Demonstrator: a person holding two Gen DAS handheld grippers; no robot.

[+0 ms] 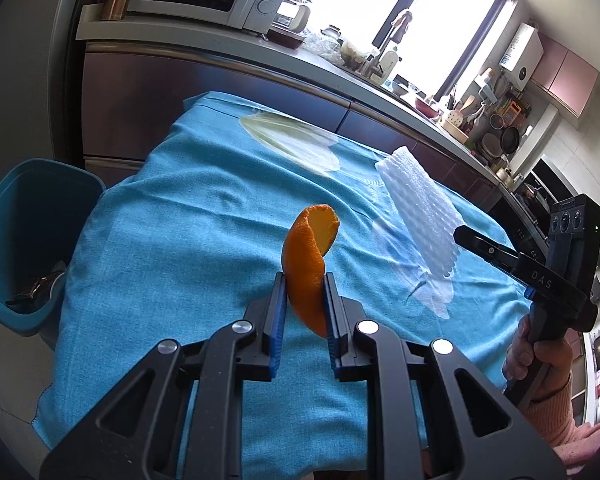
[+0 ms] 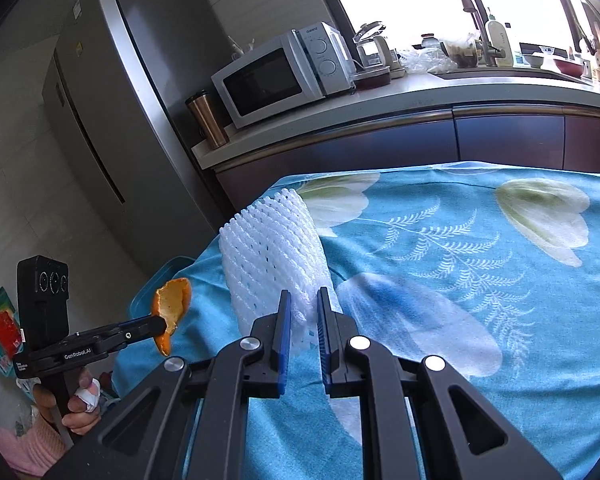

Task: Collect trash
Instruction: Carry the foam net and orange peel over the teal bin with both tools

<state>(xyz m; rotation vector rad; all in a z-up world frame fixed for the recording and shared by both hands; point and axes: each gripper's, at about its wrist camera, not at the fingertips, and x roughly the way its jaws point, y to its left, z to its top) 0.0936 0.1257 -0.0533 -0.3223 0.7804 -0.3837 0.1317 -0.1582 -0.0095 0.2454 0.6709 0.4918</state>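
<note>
We hold the left gripper (image 1: 305, 280) above the table, and its two blue pads pinch a curled piece of orange peel (image 1: 309, 264). The peel sticks up from between the pads and does not touch the blue tablecloth (image 1: 172, 240) below it. From the right wrist camera we see the same peel (image 2: 171, 304) out past the left edge of the table.

We hold the right gripper (image 2: 303, 312) up too. Its pads squeeze the lower end of a white foam net (image 2: 272, 256), the soft kind that goes around fruit. The net stands up from the pads and leans over the near left part of the table. In the left wrist camera the net (image 1: 416, 216) hangs in the air over the right side of the cloth.

The cloth has big white flowers on it. A blue trash bin (image 1: 32, 240) sits on the floor just beside the left edge of the table, with something dark in it.

Behind the far edge of the table runs a kitchen counter with a white microwave (image 2: 284, 76).
</note>
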